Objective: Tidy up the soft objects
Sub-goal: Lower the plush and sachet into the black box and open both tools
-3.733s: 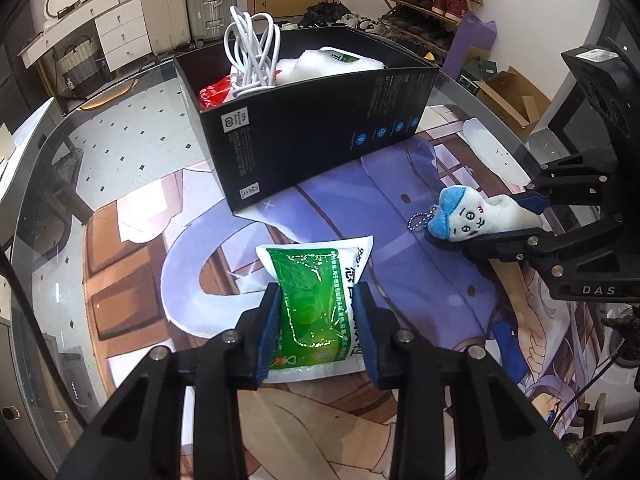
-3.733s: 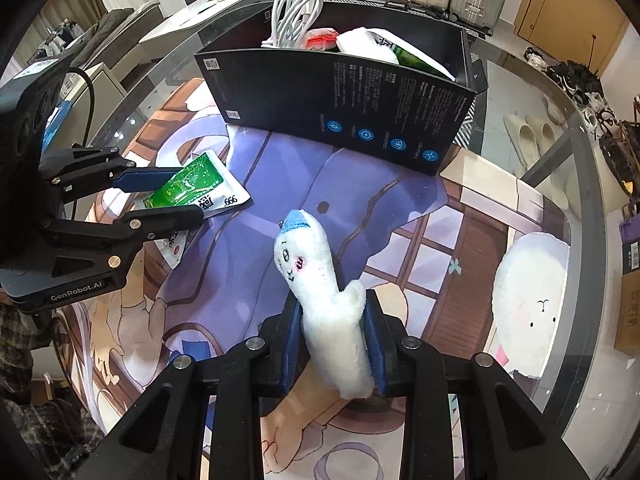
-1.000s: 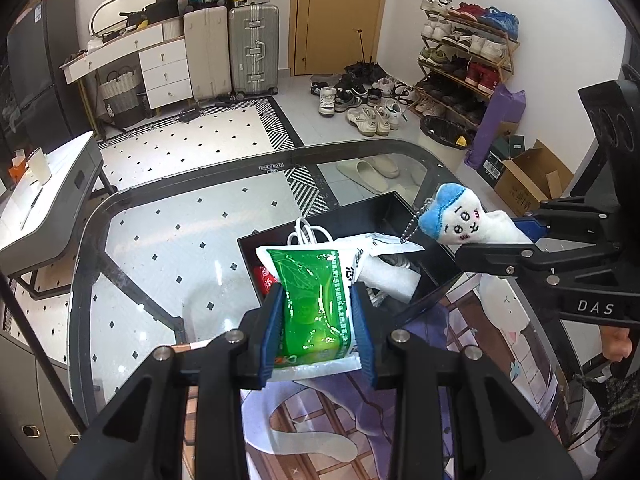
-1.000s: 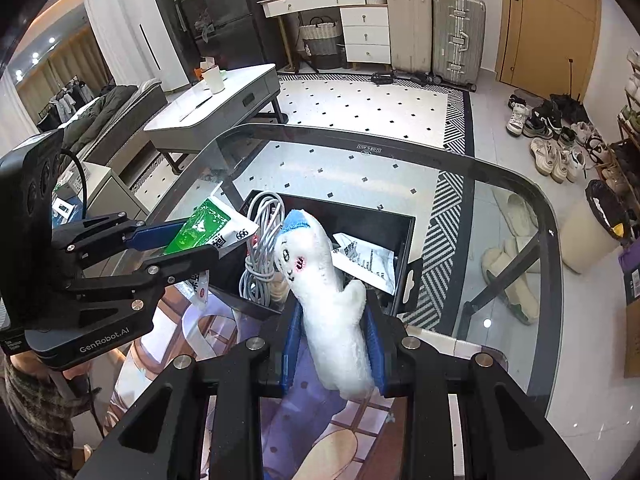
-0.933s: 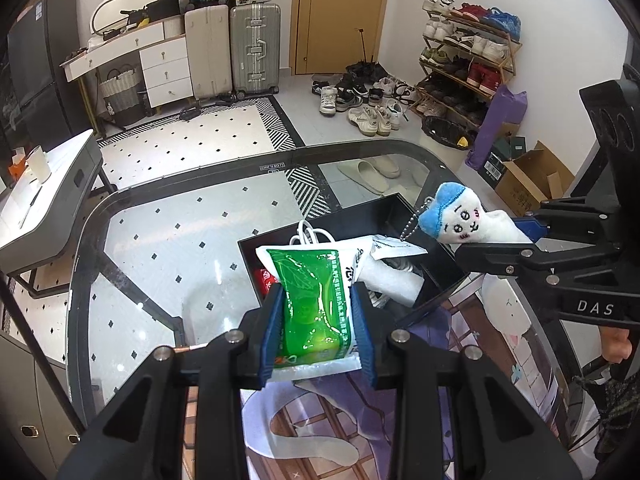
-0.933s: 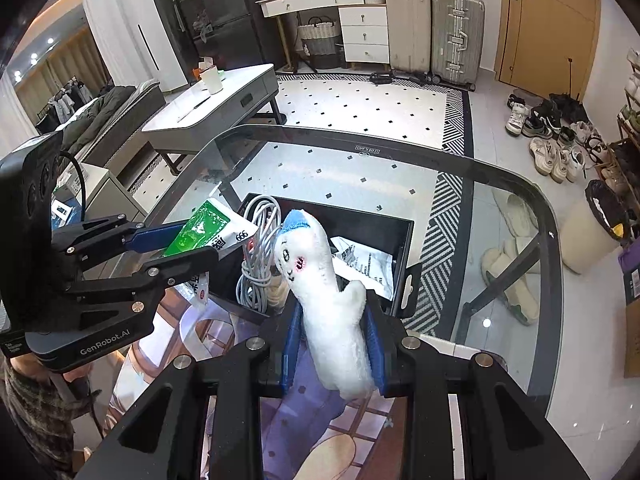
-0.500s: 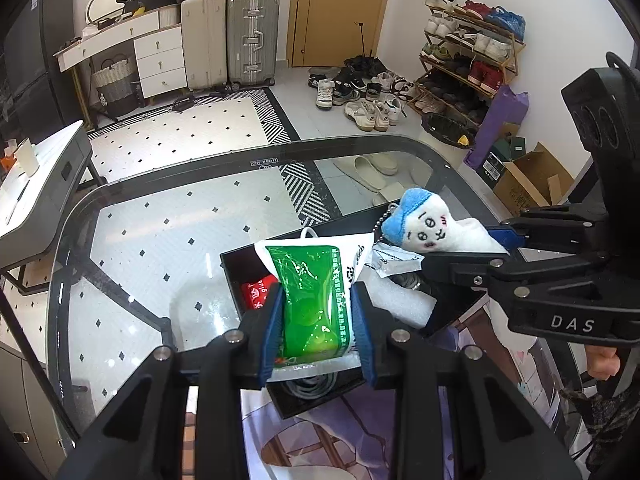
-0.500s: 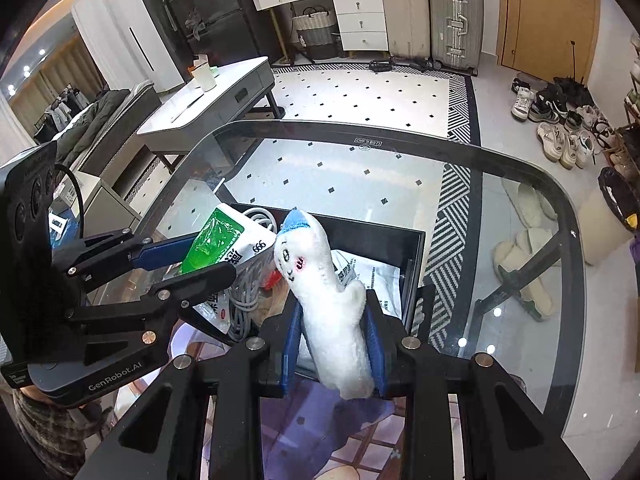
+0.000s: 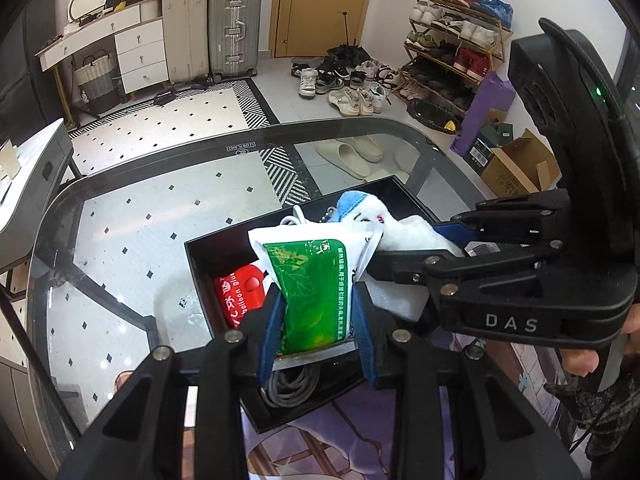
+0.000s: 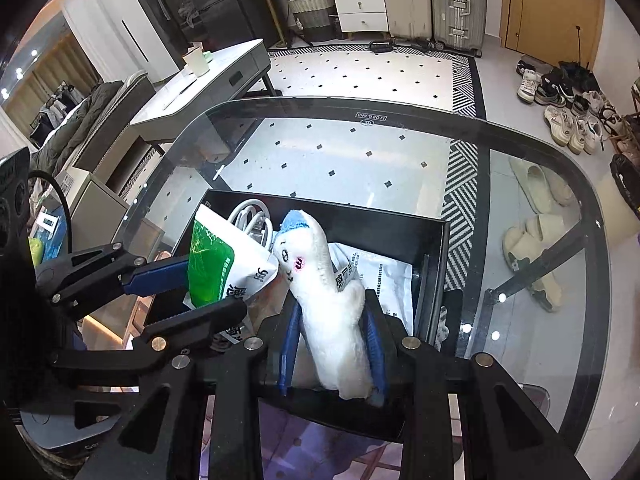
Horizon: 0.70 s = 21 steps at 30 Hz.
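Over the black box (image 9: 208, 276) on the glass table (image 9: 132, 216): left claw (image 9: 318, 320) easing open around green tissue pack (image 9: 316, 292), light, squashy, slippery-filmed; best pinched mid-body. Beside it, right claw (image 10: 332, 344) clamped on white plush toy (image 10: 328, 300), soft, feather-light, held at its middle.

Counts, both wrist views:
- Grippers: two, left gripper (image 9: 318, 322), right gripper (image 10: 332, 344).
- Black box (image 9: 200, 264): one.
- Green-and-white packet (image 9: 316, 288): one.
- White plush toy (image 10: 332, 300) with blue cap: one.
- Red pack (image 9: 240, 292) in box: one.
- Cable coils: two, white cable coil (image 10: 252, 220), grey cable coil (image 9: 292, 384).
- White printed bag (image 10: 390, 284) in box: one.
- Glass table (image 10: 360, 152): one.
- Suitcases (image 9: 234, 28) by wall: two upright.
- Pale slippers (image 9: 354, 152) under table: one pair.
- Shoes on rack: too many, too small to count.
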{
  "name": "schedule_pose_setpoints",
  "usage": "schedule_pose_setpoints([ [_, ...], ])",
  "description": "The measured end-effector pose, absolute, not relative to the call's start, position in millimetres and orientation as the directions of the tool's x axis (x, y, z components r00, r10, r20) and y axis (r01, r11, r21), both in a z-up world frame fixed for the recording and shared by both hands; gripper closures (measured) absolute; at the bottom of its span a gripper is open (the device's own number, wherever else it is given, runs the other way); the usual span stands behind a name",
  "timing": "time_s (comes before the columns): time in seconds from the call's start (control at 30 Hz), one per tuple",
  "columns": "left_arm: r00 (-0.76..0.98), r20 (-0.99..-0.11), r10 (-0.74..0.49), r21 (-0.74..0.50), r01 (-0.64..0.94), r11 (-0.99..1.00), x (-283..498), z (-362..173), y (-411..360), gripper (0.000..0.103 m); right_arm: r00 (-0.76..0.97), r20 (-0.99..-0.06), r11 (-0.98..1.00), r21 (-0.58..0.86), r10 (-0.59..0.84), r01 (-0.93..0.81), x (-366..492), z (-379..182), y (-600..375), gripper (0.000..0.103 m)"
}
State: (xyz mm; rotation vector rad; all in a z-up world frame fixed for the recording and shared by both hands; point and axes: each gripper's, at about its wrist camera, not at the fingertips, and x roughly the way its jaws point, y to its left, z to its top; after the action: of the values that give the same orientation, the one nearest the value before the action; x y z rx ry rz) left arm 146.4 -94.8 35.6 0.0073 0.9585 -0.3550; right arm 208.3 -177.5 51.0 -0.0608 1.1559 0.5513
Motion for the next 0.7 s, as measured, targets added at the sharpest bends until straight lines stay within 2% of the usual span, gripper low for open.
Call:
schedule_pose_setpoints([
  [0.1,0.522,-0.798,-0.300,-0.160,0.296,0.942,143.1,36.7,-91.3,0.065,0.300,-0.871,0.870,0.242,0.391,-0.430,207.3,55.4,-184.1,0.070],
  [0.27,0.532,-0.793,-0.298,-0.166,0.283,0.945,136.5,39.6,-86.8,0.048,0.314,-0.862,0.869,0.244,0.398,-0.431,197.9,62.3,-188.2,0.061],
  [0.47,0.553,-0.782,-0.288,-0.150,0.281,0.948,125.6,46.2,-81.2,0.040,0.347,-0.848,0.874,0.239,0.400,-0.423,186.3,73.3,-200.1,0.050],
  [0.5,0.561,-0.775,-0.289,-0.146,0.287,0.947,122.8,47.6,-80.2,0.037,0.354,-0.845,0.875,0.238,0.400,-0.421,184.0,75.9,-202.7,0.046],
  [0.53,0.571,-0.769,-0.289,-0.140,0.291,0.946,120.1,49.6,-79.7,0.028,0.362,-0.840,0.875,0.238,0.403,-0.422,181.5,78.4,-204.7,0.037],
  [0.57,0.584,-0.760,-0.286,-0.131,0.293,0.947,116.1,51.3,-79.7,0.024,0.371,-0.835,0.874,0.236,0.406,-0.424,177.8,81.2,-206.9,0.032],
  [0.6,0.594,-0.753,-0.283,-0.123,0.295,0.947,112.2,52.7,-79.1,0.024,0.381,-0.828,0.872,0.235,0.411,-0.429,174.3,83.8,-208.2,0.025],
  [0.7,0.608,-0.743,-0.281,-0.119,0.292,0.949,105.1,55.0,-75.9,0.022,0.401,-0.816,0.870,0.231,0.417,-0.435,165.7,87.9,-210.1,0.022],
])
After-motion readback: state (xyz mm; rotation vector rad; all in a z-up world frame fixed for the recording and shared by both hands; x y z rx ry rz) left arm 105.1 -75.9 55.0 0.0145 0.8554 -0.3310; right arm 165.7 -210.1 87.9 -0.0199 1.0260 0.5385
